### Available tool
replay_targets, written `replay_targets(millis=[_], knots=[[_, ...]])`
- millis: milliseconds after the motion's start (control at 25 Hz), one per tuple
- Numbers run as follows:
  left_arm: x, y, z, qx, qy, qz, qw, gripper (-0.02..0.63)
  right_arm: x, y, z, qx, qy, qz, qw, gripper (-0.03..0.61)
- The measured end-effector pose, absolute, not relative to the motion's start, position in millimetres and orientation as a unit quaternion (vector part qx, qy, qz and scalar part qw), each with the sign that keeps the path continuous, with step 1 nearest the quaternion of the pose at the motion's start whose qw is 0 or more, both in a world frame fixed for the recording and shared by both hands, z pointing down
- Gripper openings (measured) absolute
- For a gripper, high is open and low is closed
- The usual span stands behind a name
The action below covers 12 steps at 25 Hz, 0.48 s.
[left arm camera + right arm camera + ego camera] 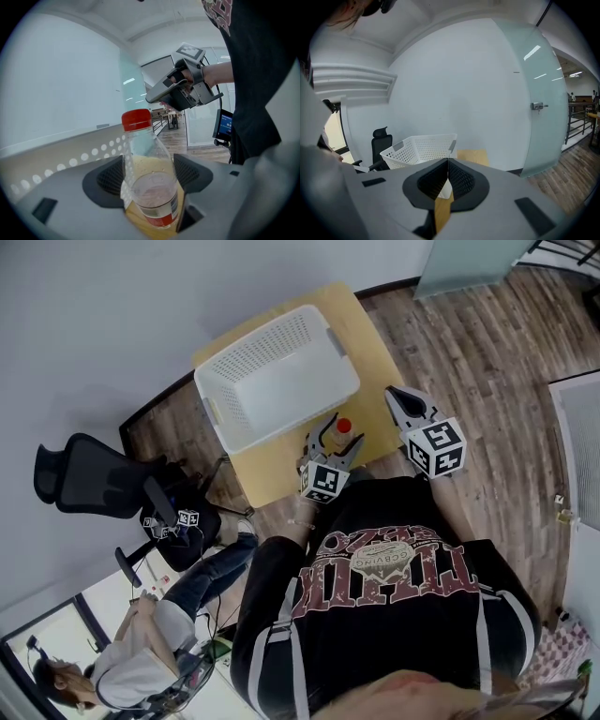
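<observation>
Looking at the room: I see a small light-wood worktop [367, 352] pushed against a white wall, on a wood-plank floor [487, 362]. A black office chair [84, 479] stands to the left, and a frosted glass door [543, 108] is at the far right.
Bottle: the bottle [149, 173] is clear plastic with a red cap [137, 119] and a label showing red. It sits at the near right of the worktop, just beside the basket. I cannot tell whether it rests on the wood.
Left gripper: the left gripper [337, 439] has its fingers [112, 176] pinching the bottle's body from both sides.
Right gripper: the right gripper [448, 176] hangs to the right of the bottle, fingers pressed together.
Basket: the white perforated basket [253, 351] covers the far left of the worktop, and only its own white floor shows inside.
Bottle contents: a pale yellow liquid fills the bottle up to its shoulder.
</observation>
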State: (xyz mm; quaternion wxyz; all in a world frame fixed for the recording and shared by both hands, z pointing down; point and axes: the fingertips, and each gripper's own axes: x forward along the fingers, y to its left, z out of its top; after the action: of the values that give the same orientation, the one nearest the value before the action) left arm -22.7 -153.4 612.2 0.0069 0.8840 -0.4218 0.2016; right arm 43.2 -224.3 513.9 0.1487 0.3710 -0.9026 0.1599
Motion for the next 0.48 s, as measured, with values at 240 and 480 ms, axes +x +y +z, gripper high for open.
replay_targets(millis=[240,480], knots=[[-31.8,-146.4,612.2,0.885,-0.421,0.197,0.005,0.367,37.7,-220.5,512.7,0.371,-0.903,0.157,0.149,0.017],[-29.4,-139.9,614.0,0.888,-0.411,0.207,-0.007,0.367,35.8,-217.8,512.5,0.369,-0.904,0.156,0.15,0.017]])
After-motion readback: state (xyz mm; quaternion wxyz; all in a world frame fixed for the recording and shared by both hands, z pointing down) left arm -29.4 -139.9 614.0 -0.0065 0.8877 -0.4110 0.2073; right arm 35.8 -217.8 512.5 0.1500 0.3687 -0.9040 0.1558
